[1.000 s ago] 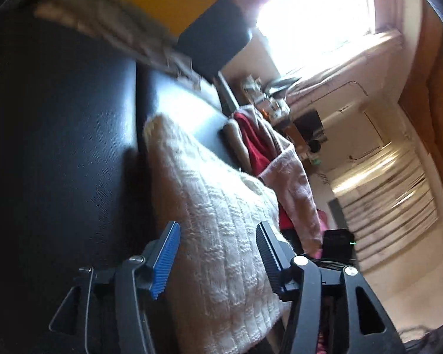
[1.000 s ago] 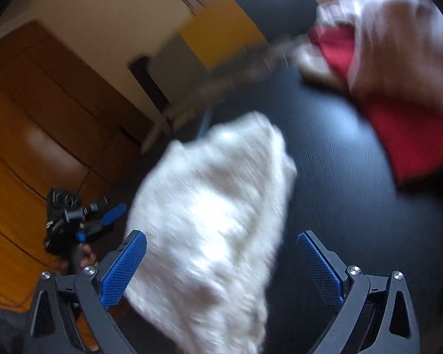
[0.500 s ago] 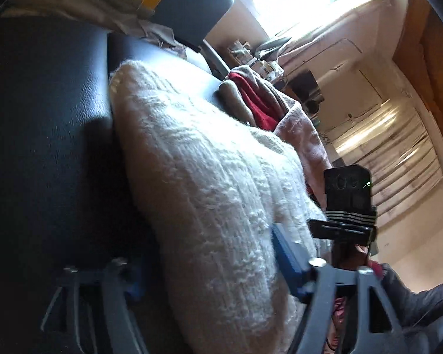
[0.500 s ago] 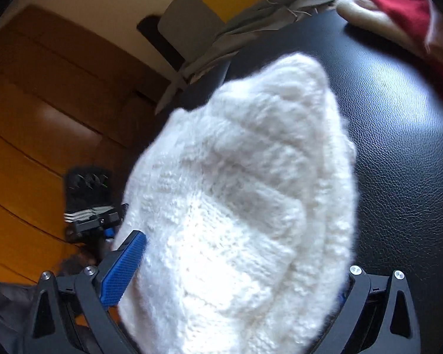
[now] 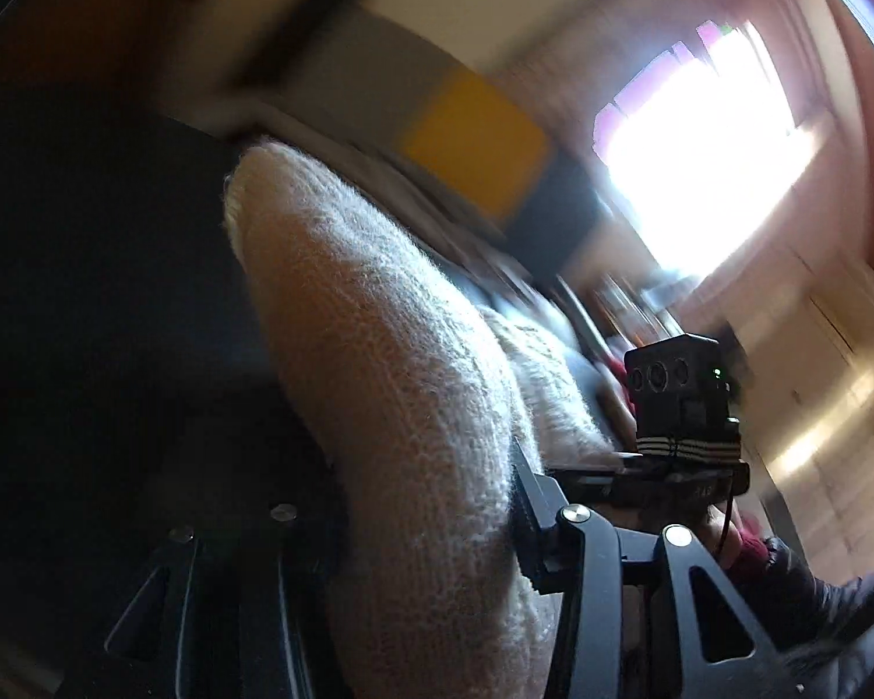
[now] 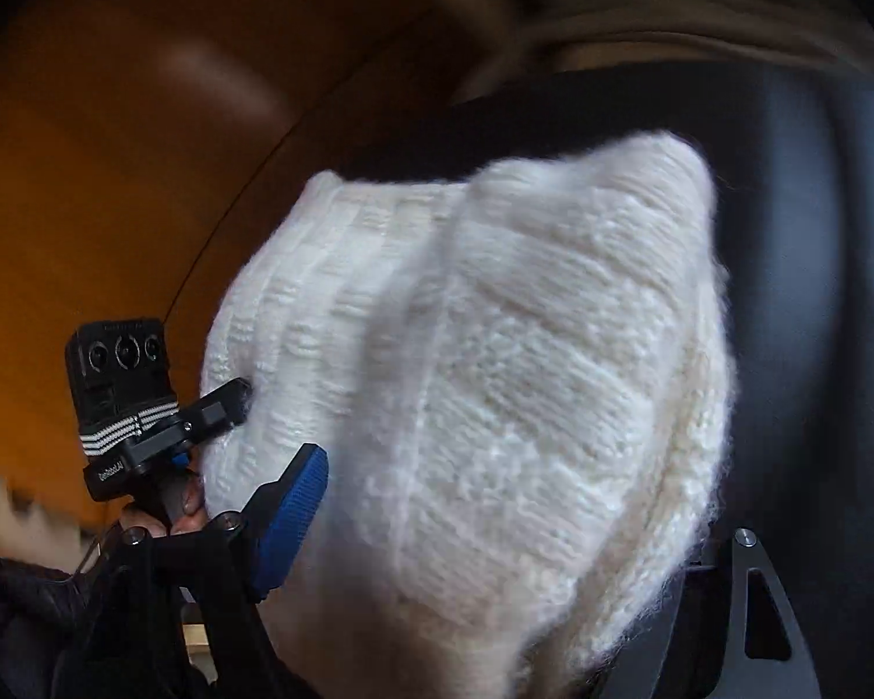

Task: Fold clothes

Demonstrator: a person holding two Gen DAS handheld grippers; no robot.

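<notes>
Item in hand: white knit sweater (image 6: 495,384), thick, fuzzy, bunched into a fat roll. It lies over a black leather sofa (image 6: 816,291), not a desk, and fills the foreground of both wrist views.

Left gripper (image 5: 413,530): the knit sits between its fingers and the jaws have just been closing on it. Right finger presses into the wool; the left finger is in deep shadow, so a firm pinch is likely but not certain. In the right wrist view the left gripper's tip (image 6: 227,402) is buried in the sweater's near edge.

Right gripper (image 6: 495,524): the jaws have just been closing, the bulk of the sweater between them. Blue pad of one finger (image 6: 294,509) touches the wool; the other finger is hidden behind the fold, so I cannot tell if the grip is complete.

Handling judgement: soft, limp, compressible, light for its volume. No stiffness, so it will sag and unroll wherever it is unsupported. The fuzzy surface should give good friction on the pads, but loose loops can snag. Not fragile.

Where to hold: at the edges or ribbed hem (image 6: 320,268), both corners of one side, rather than the thick middle, where the pads would catch only the top layer.
</notes>
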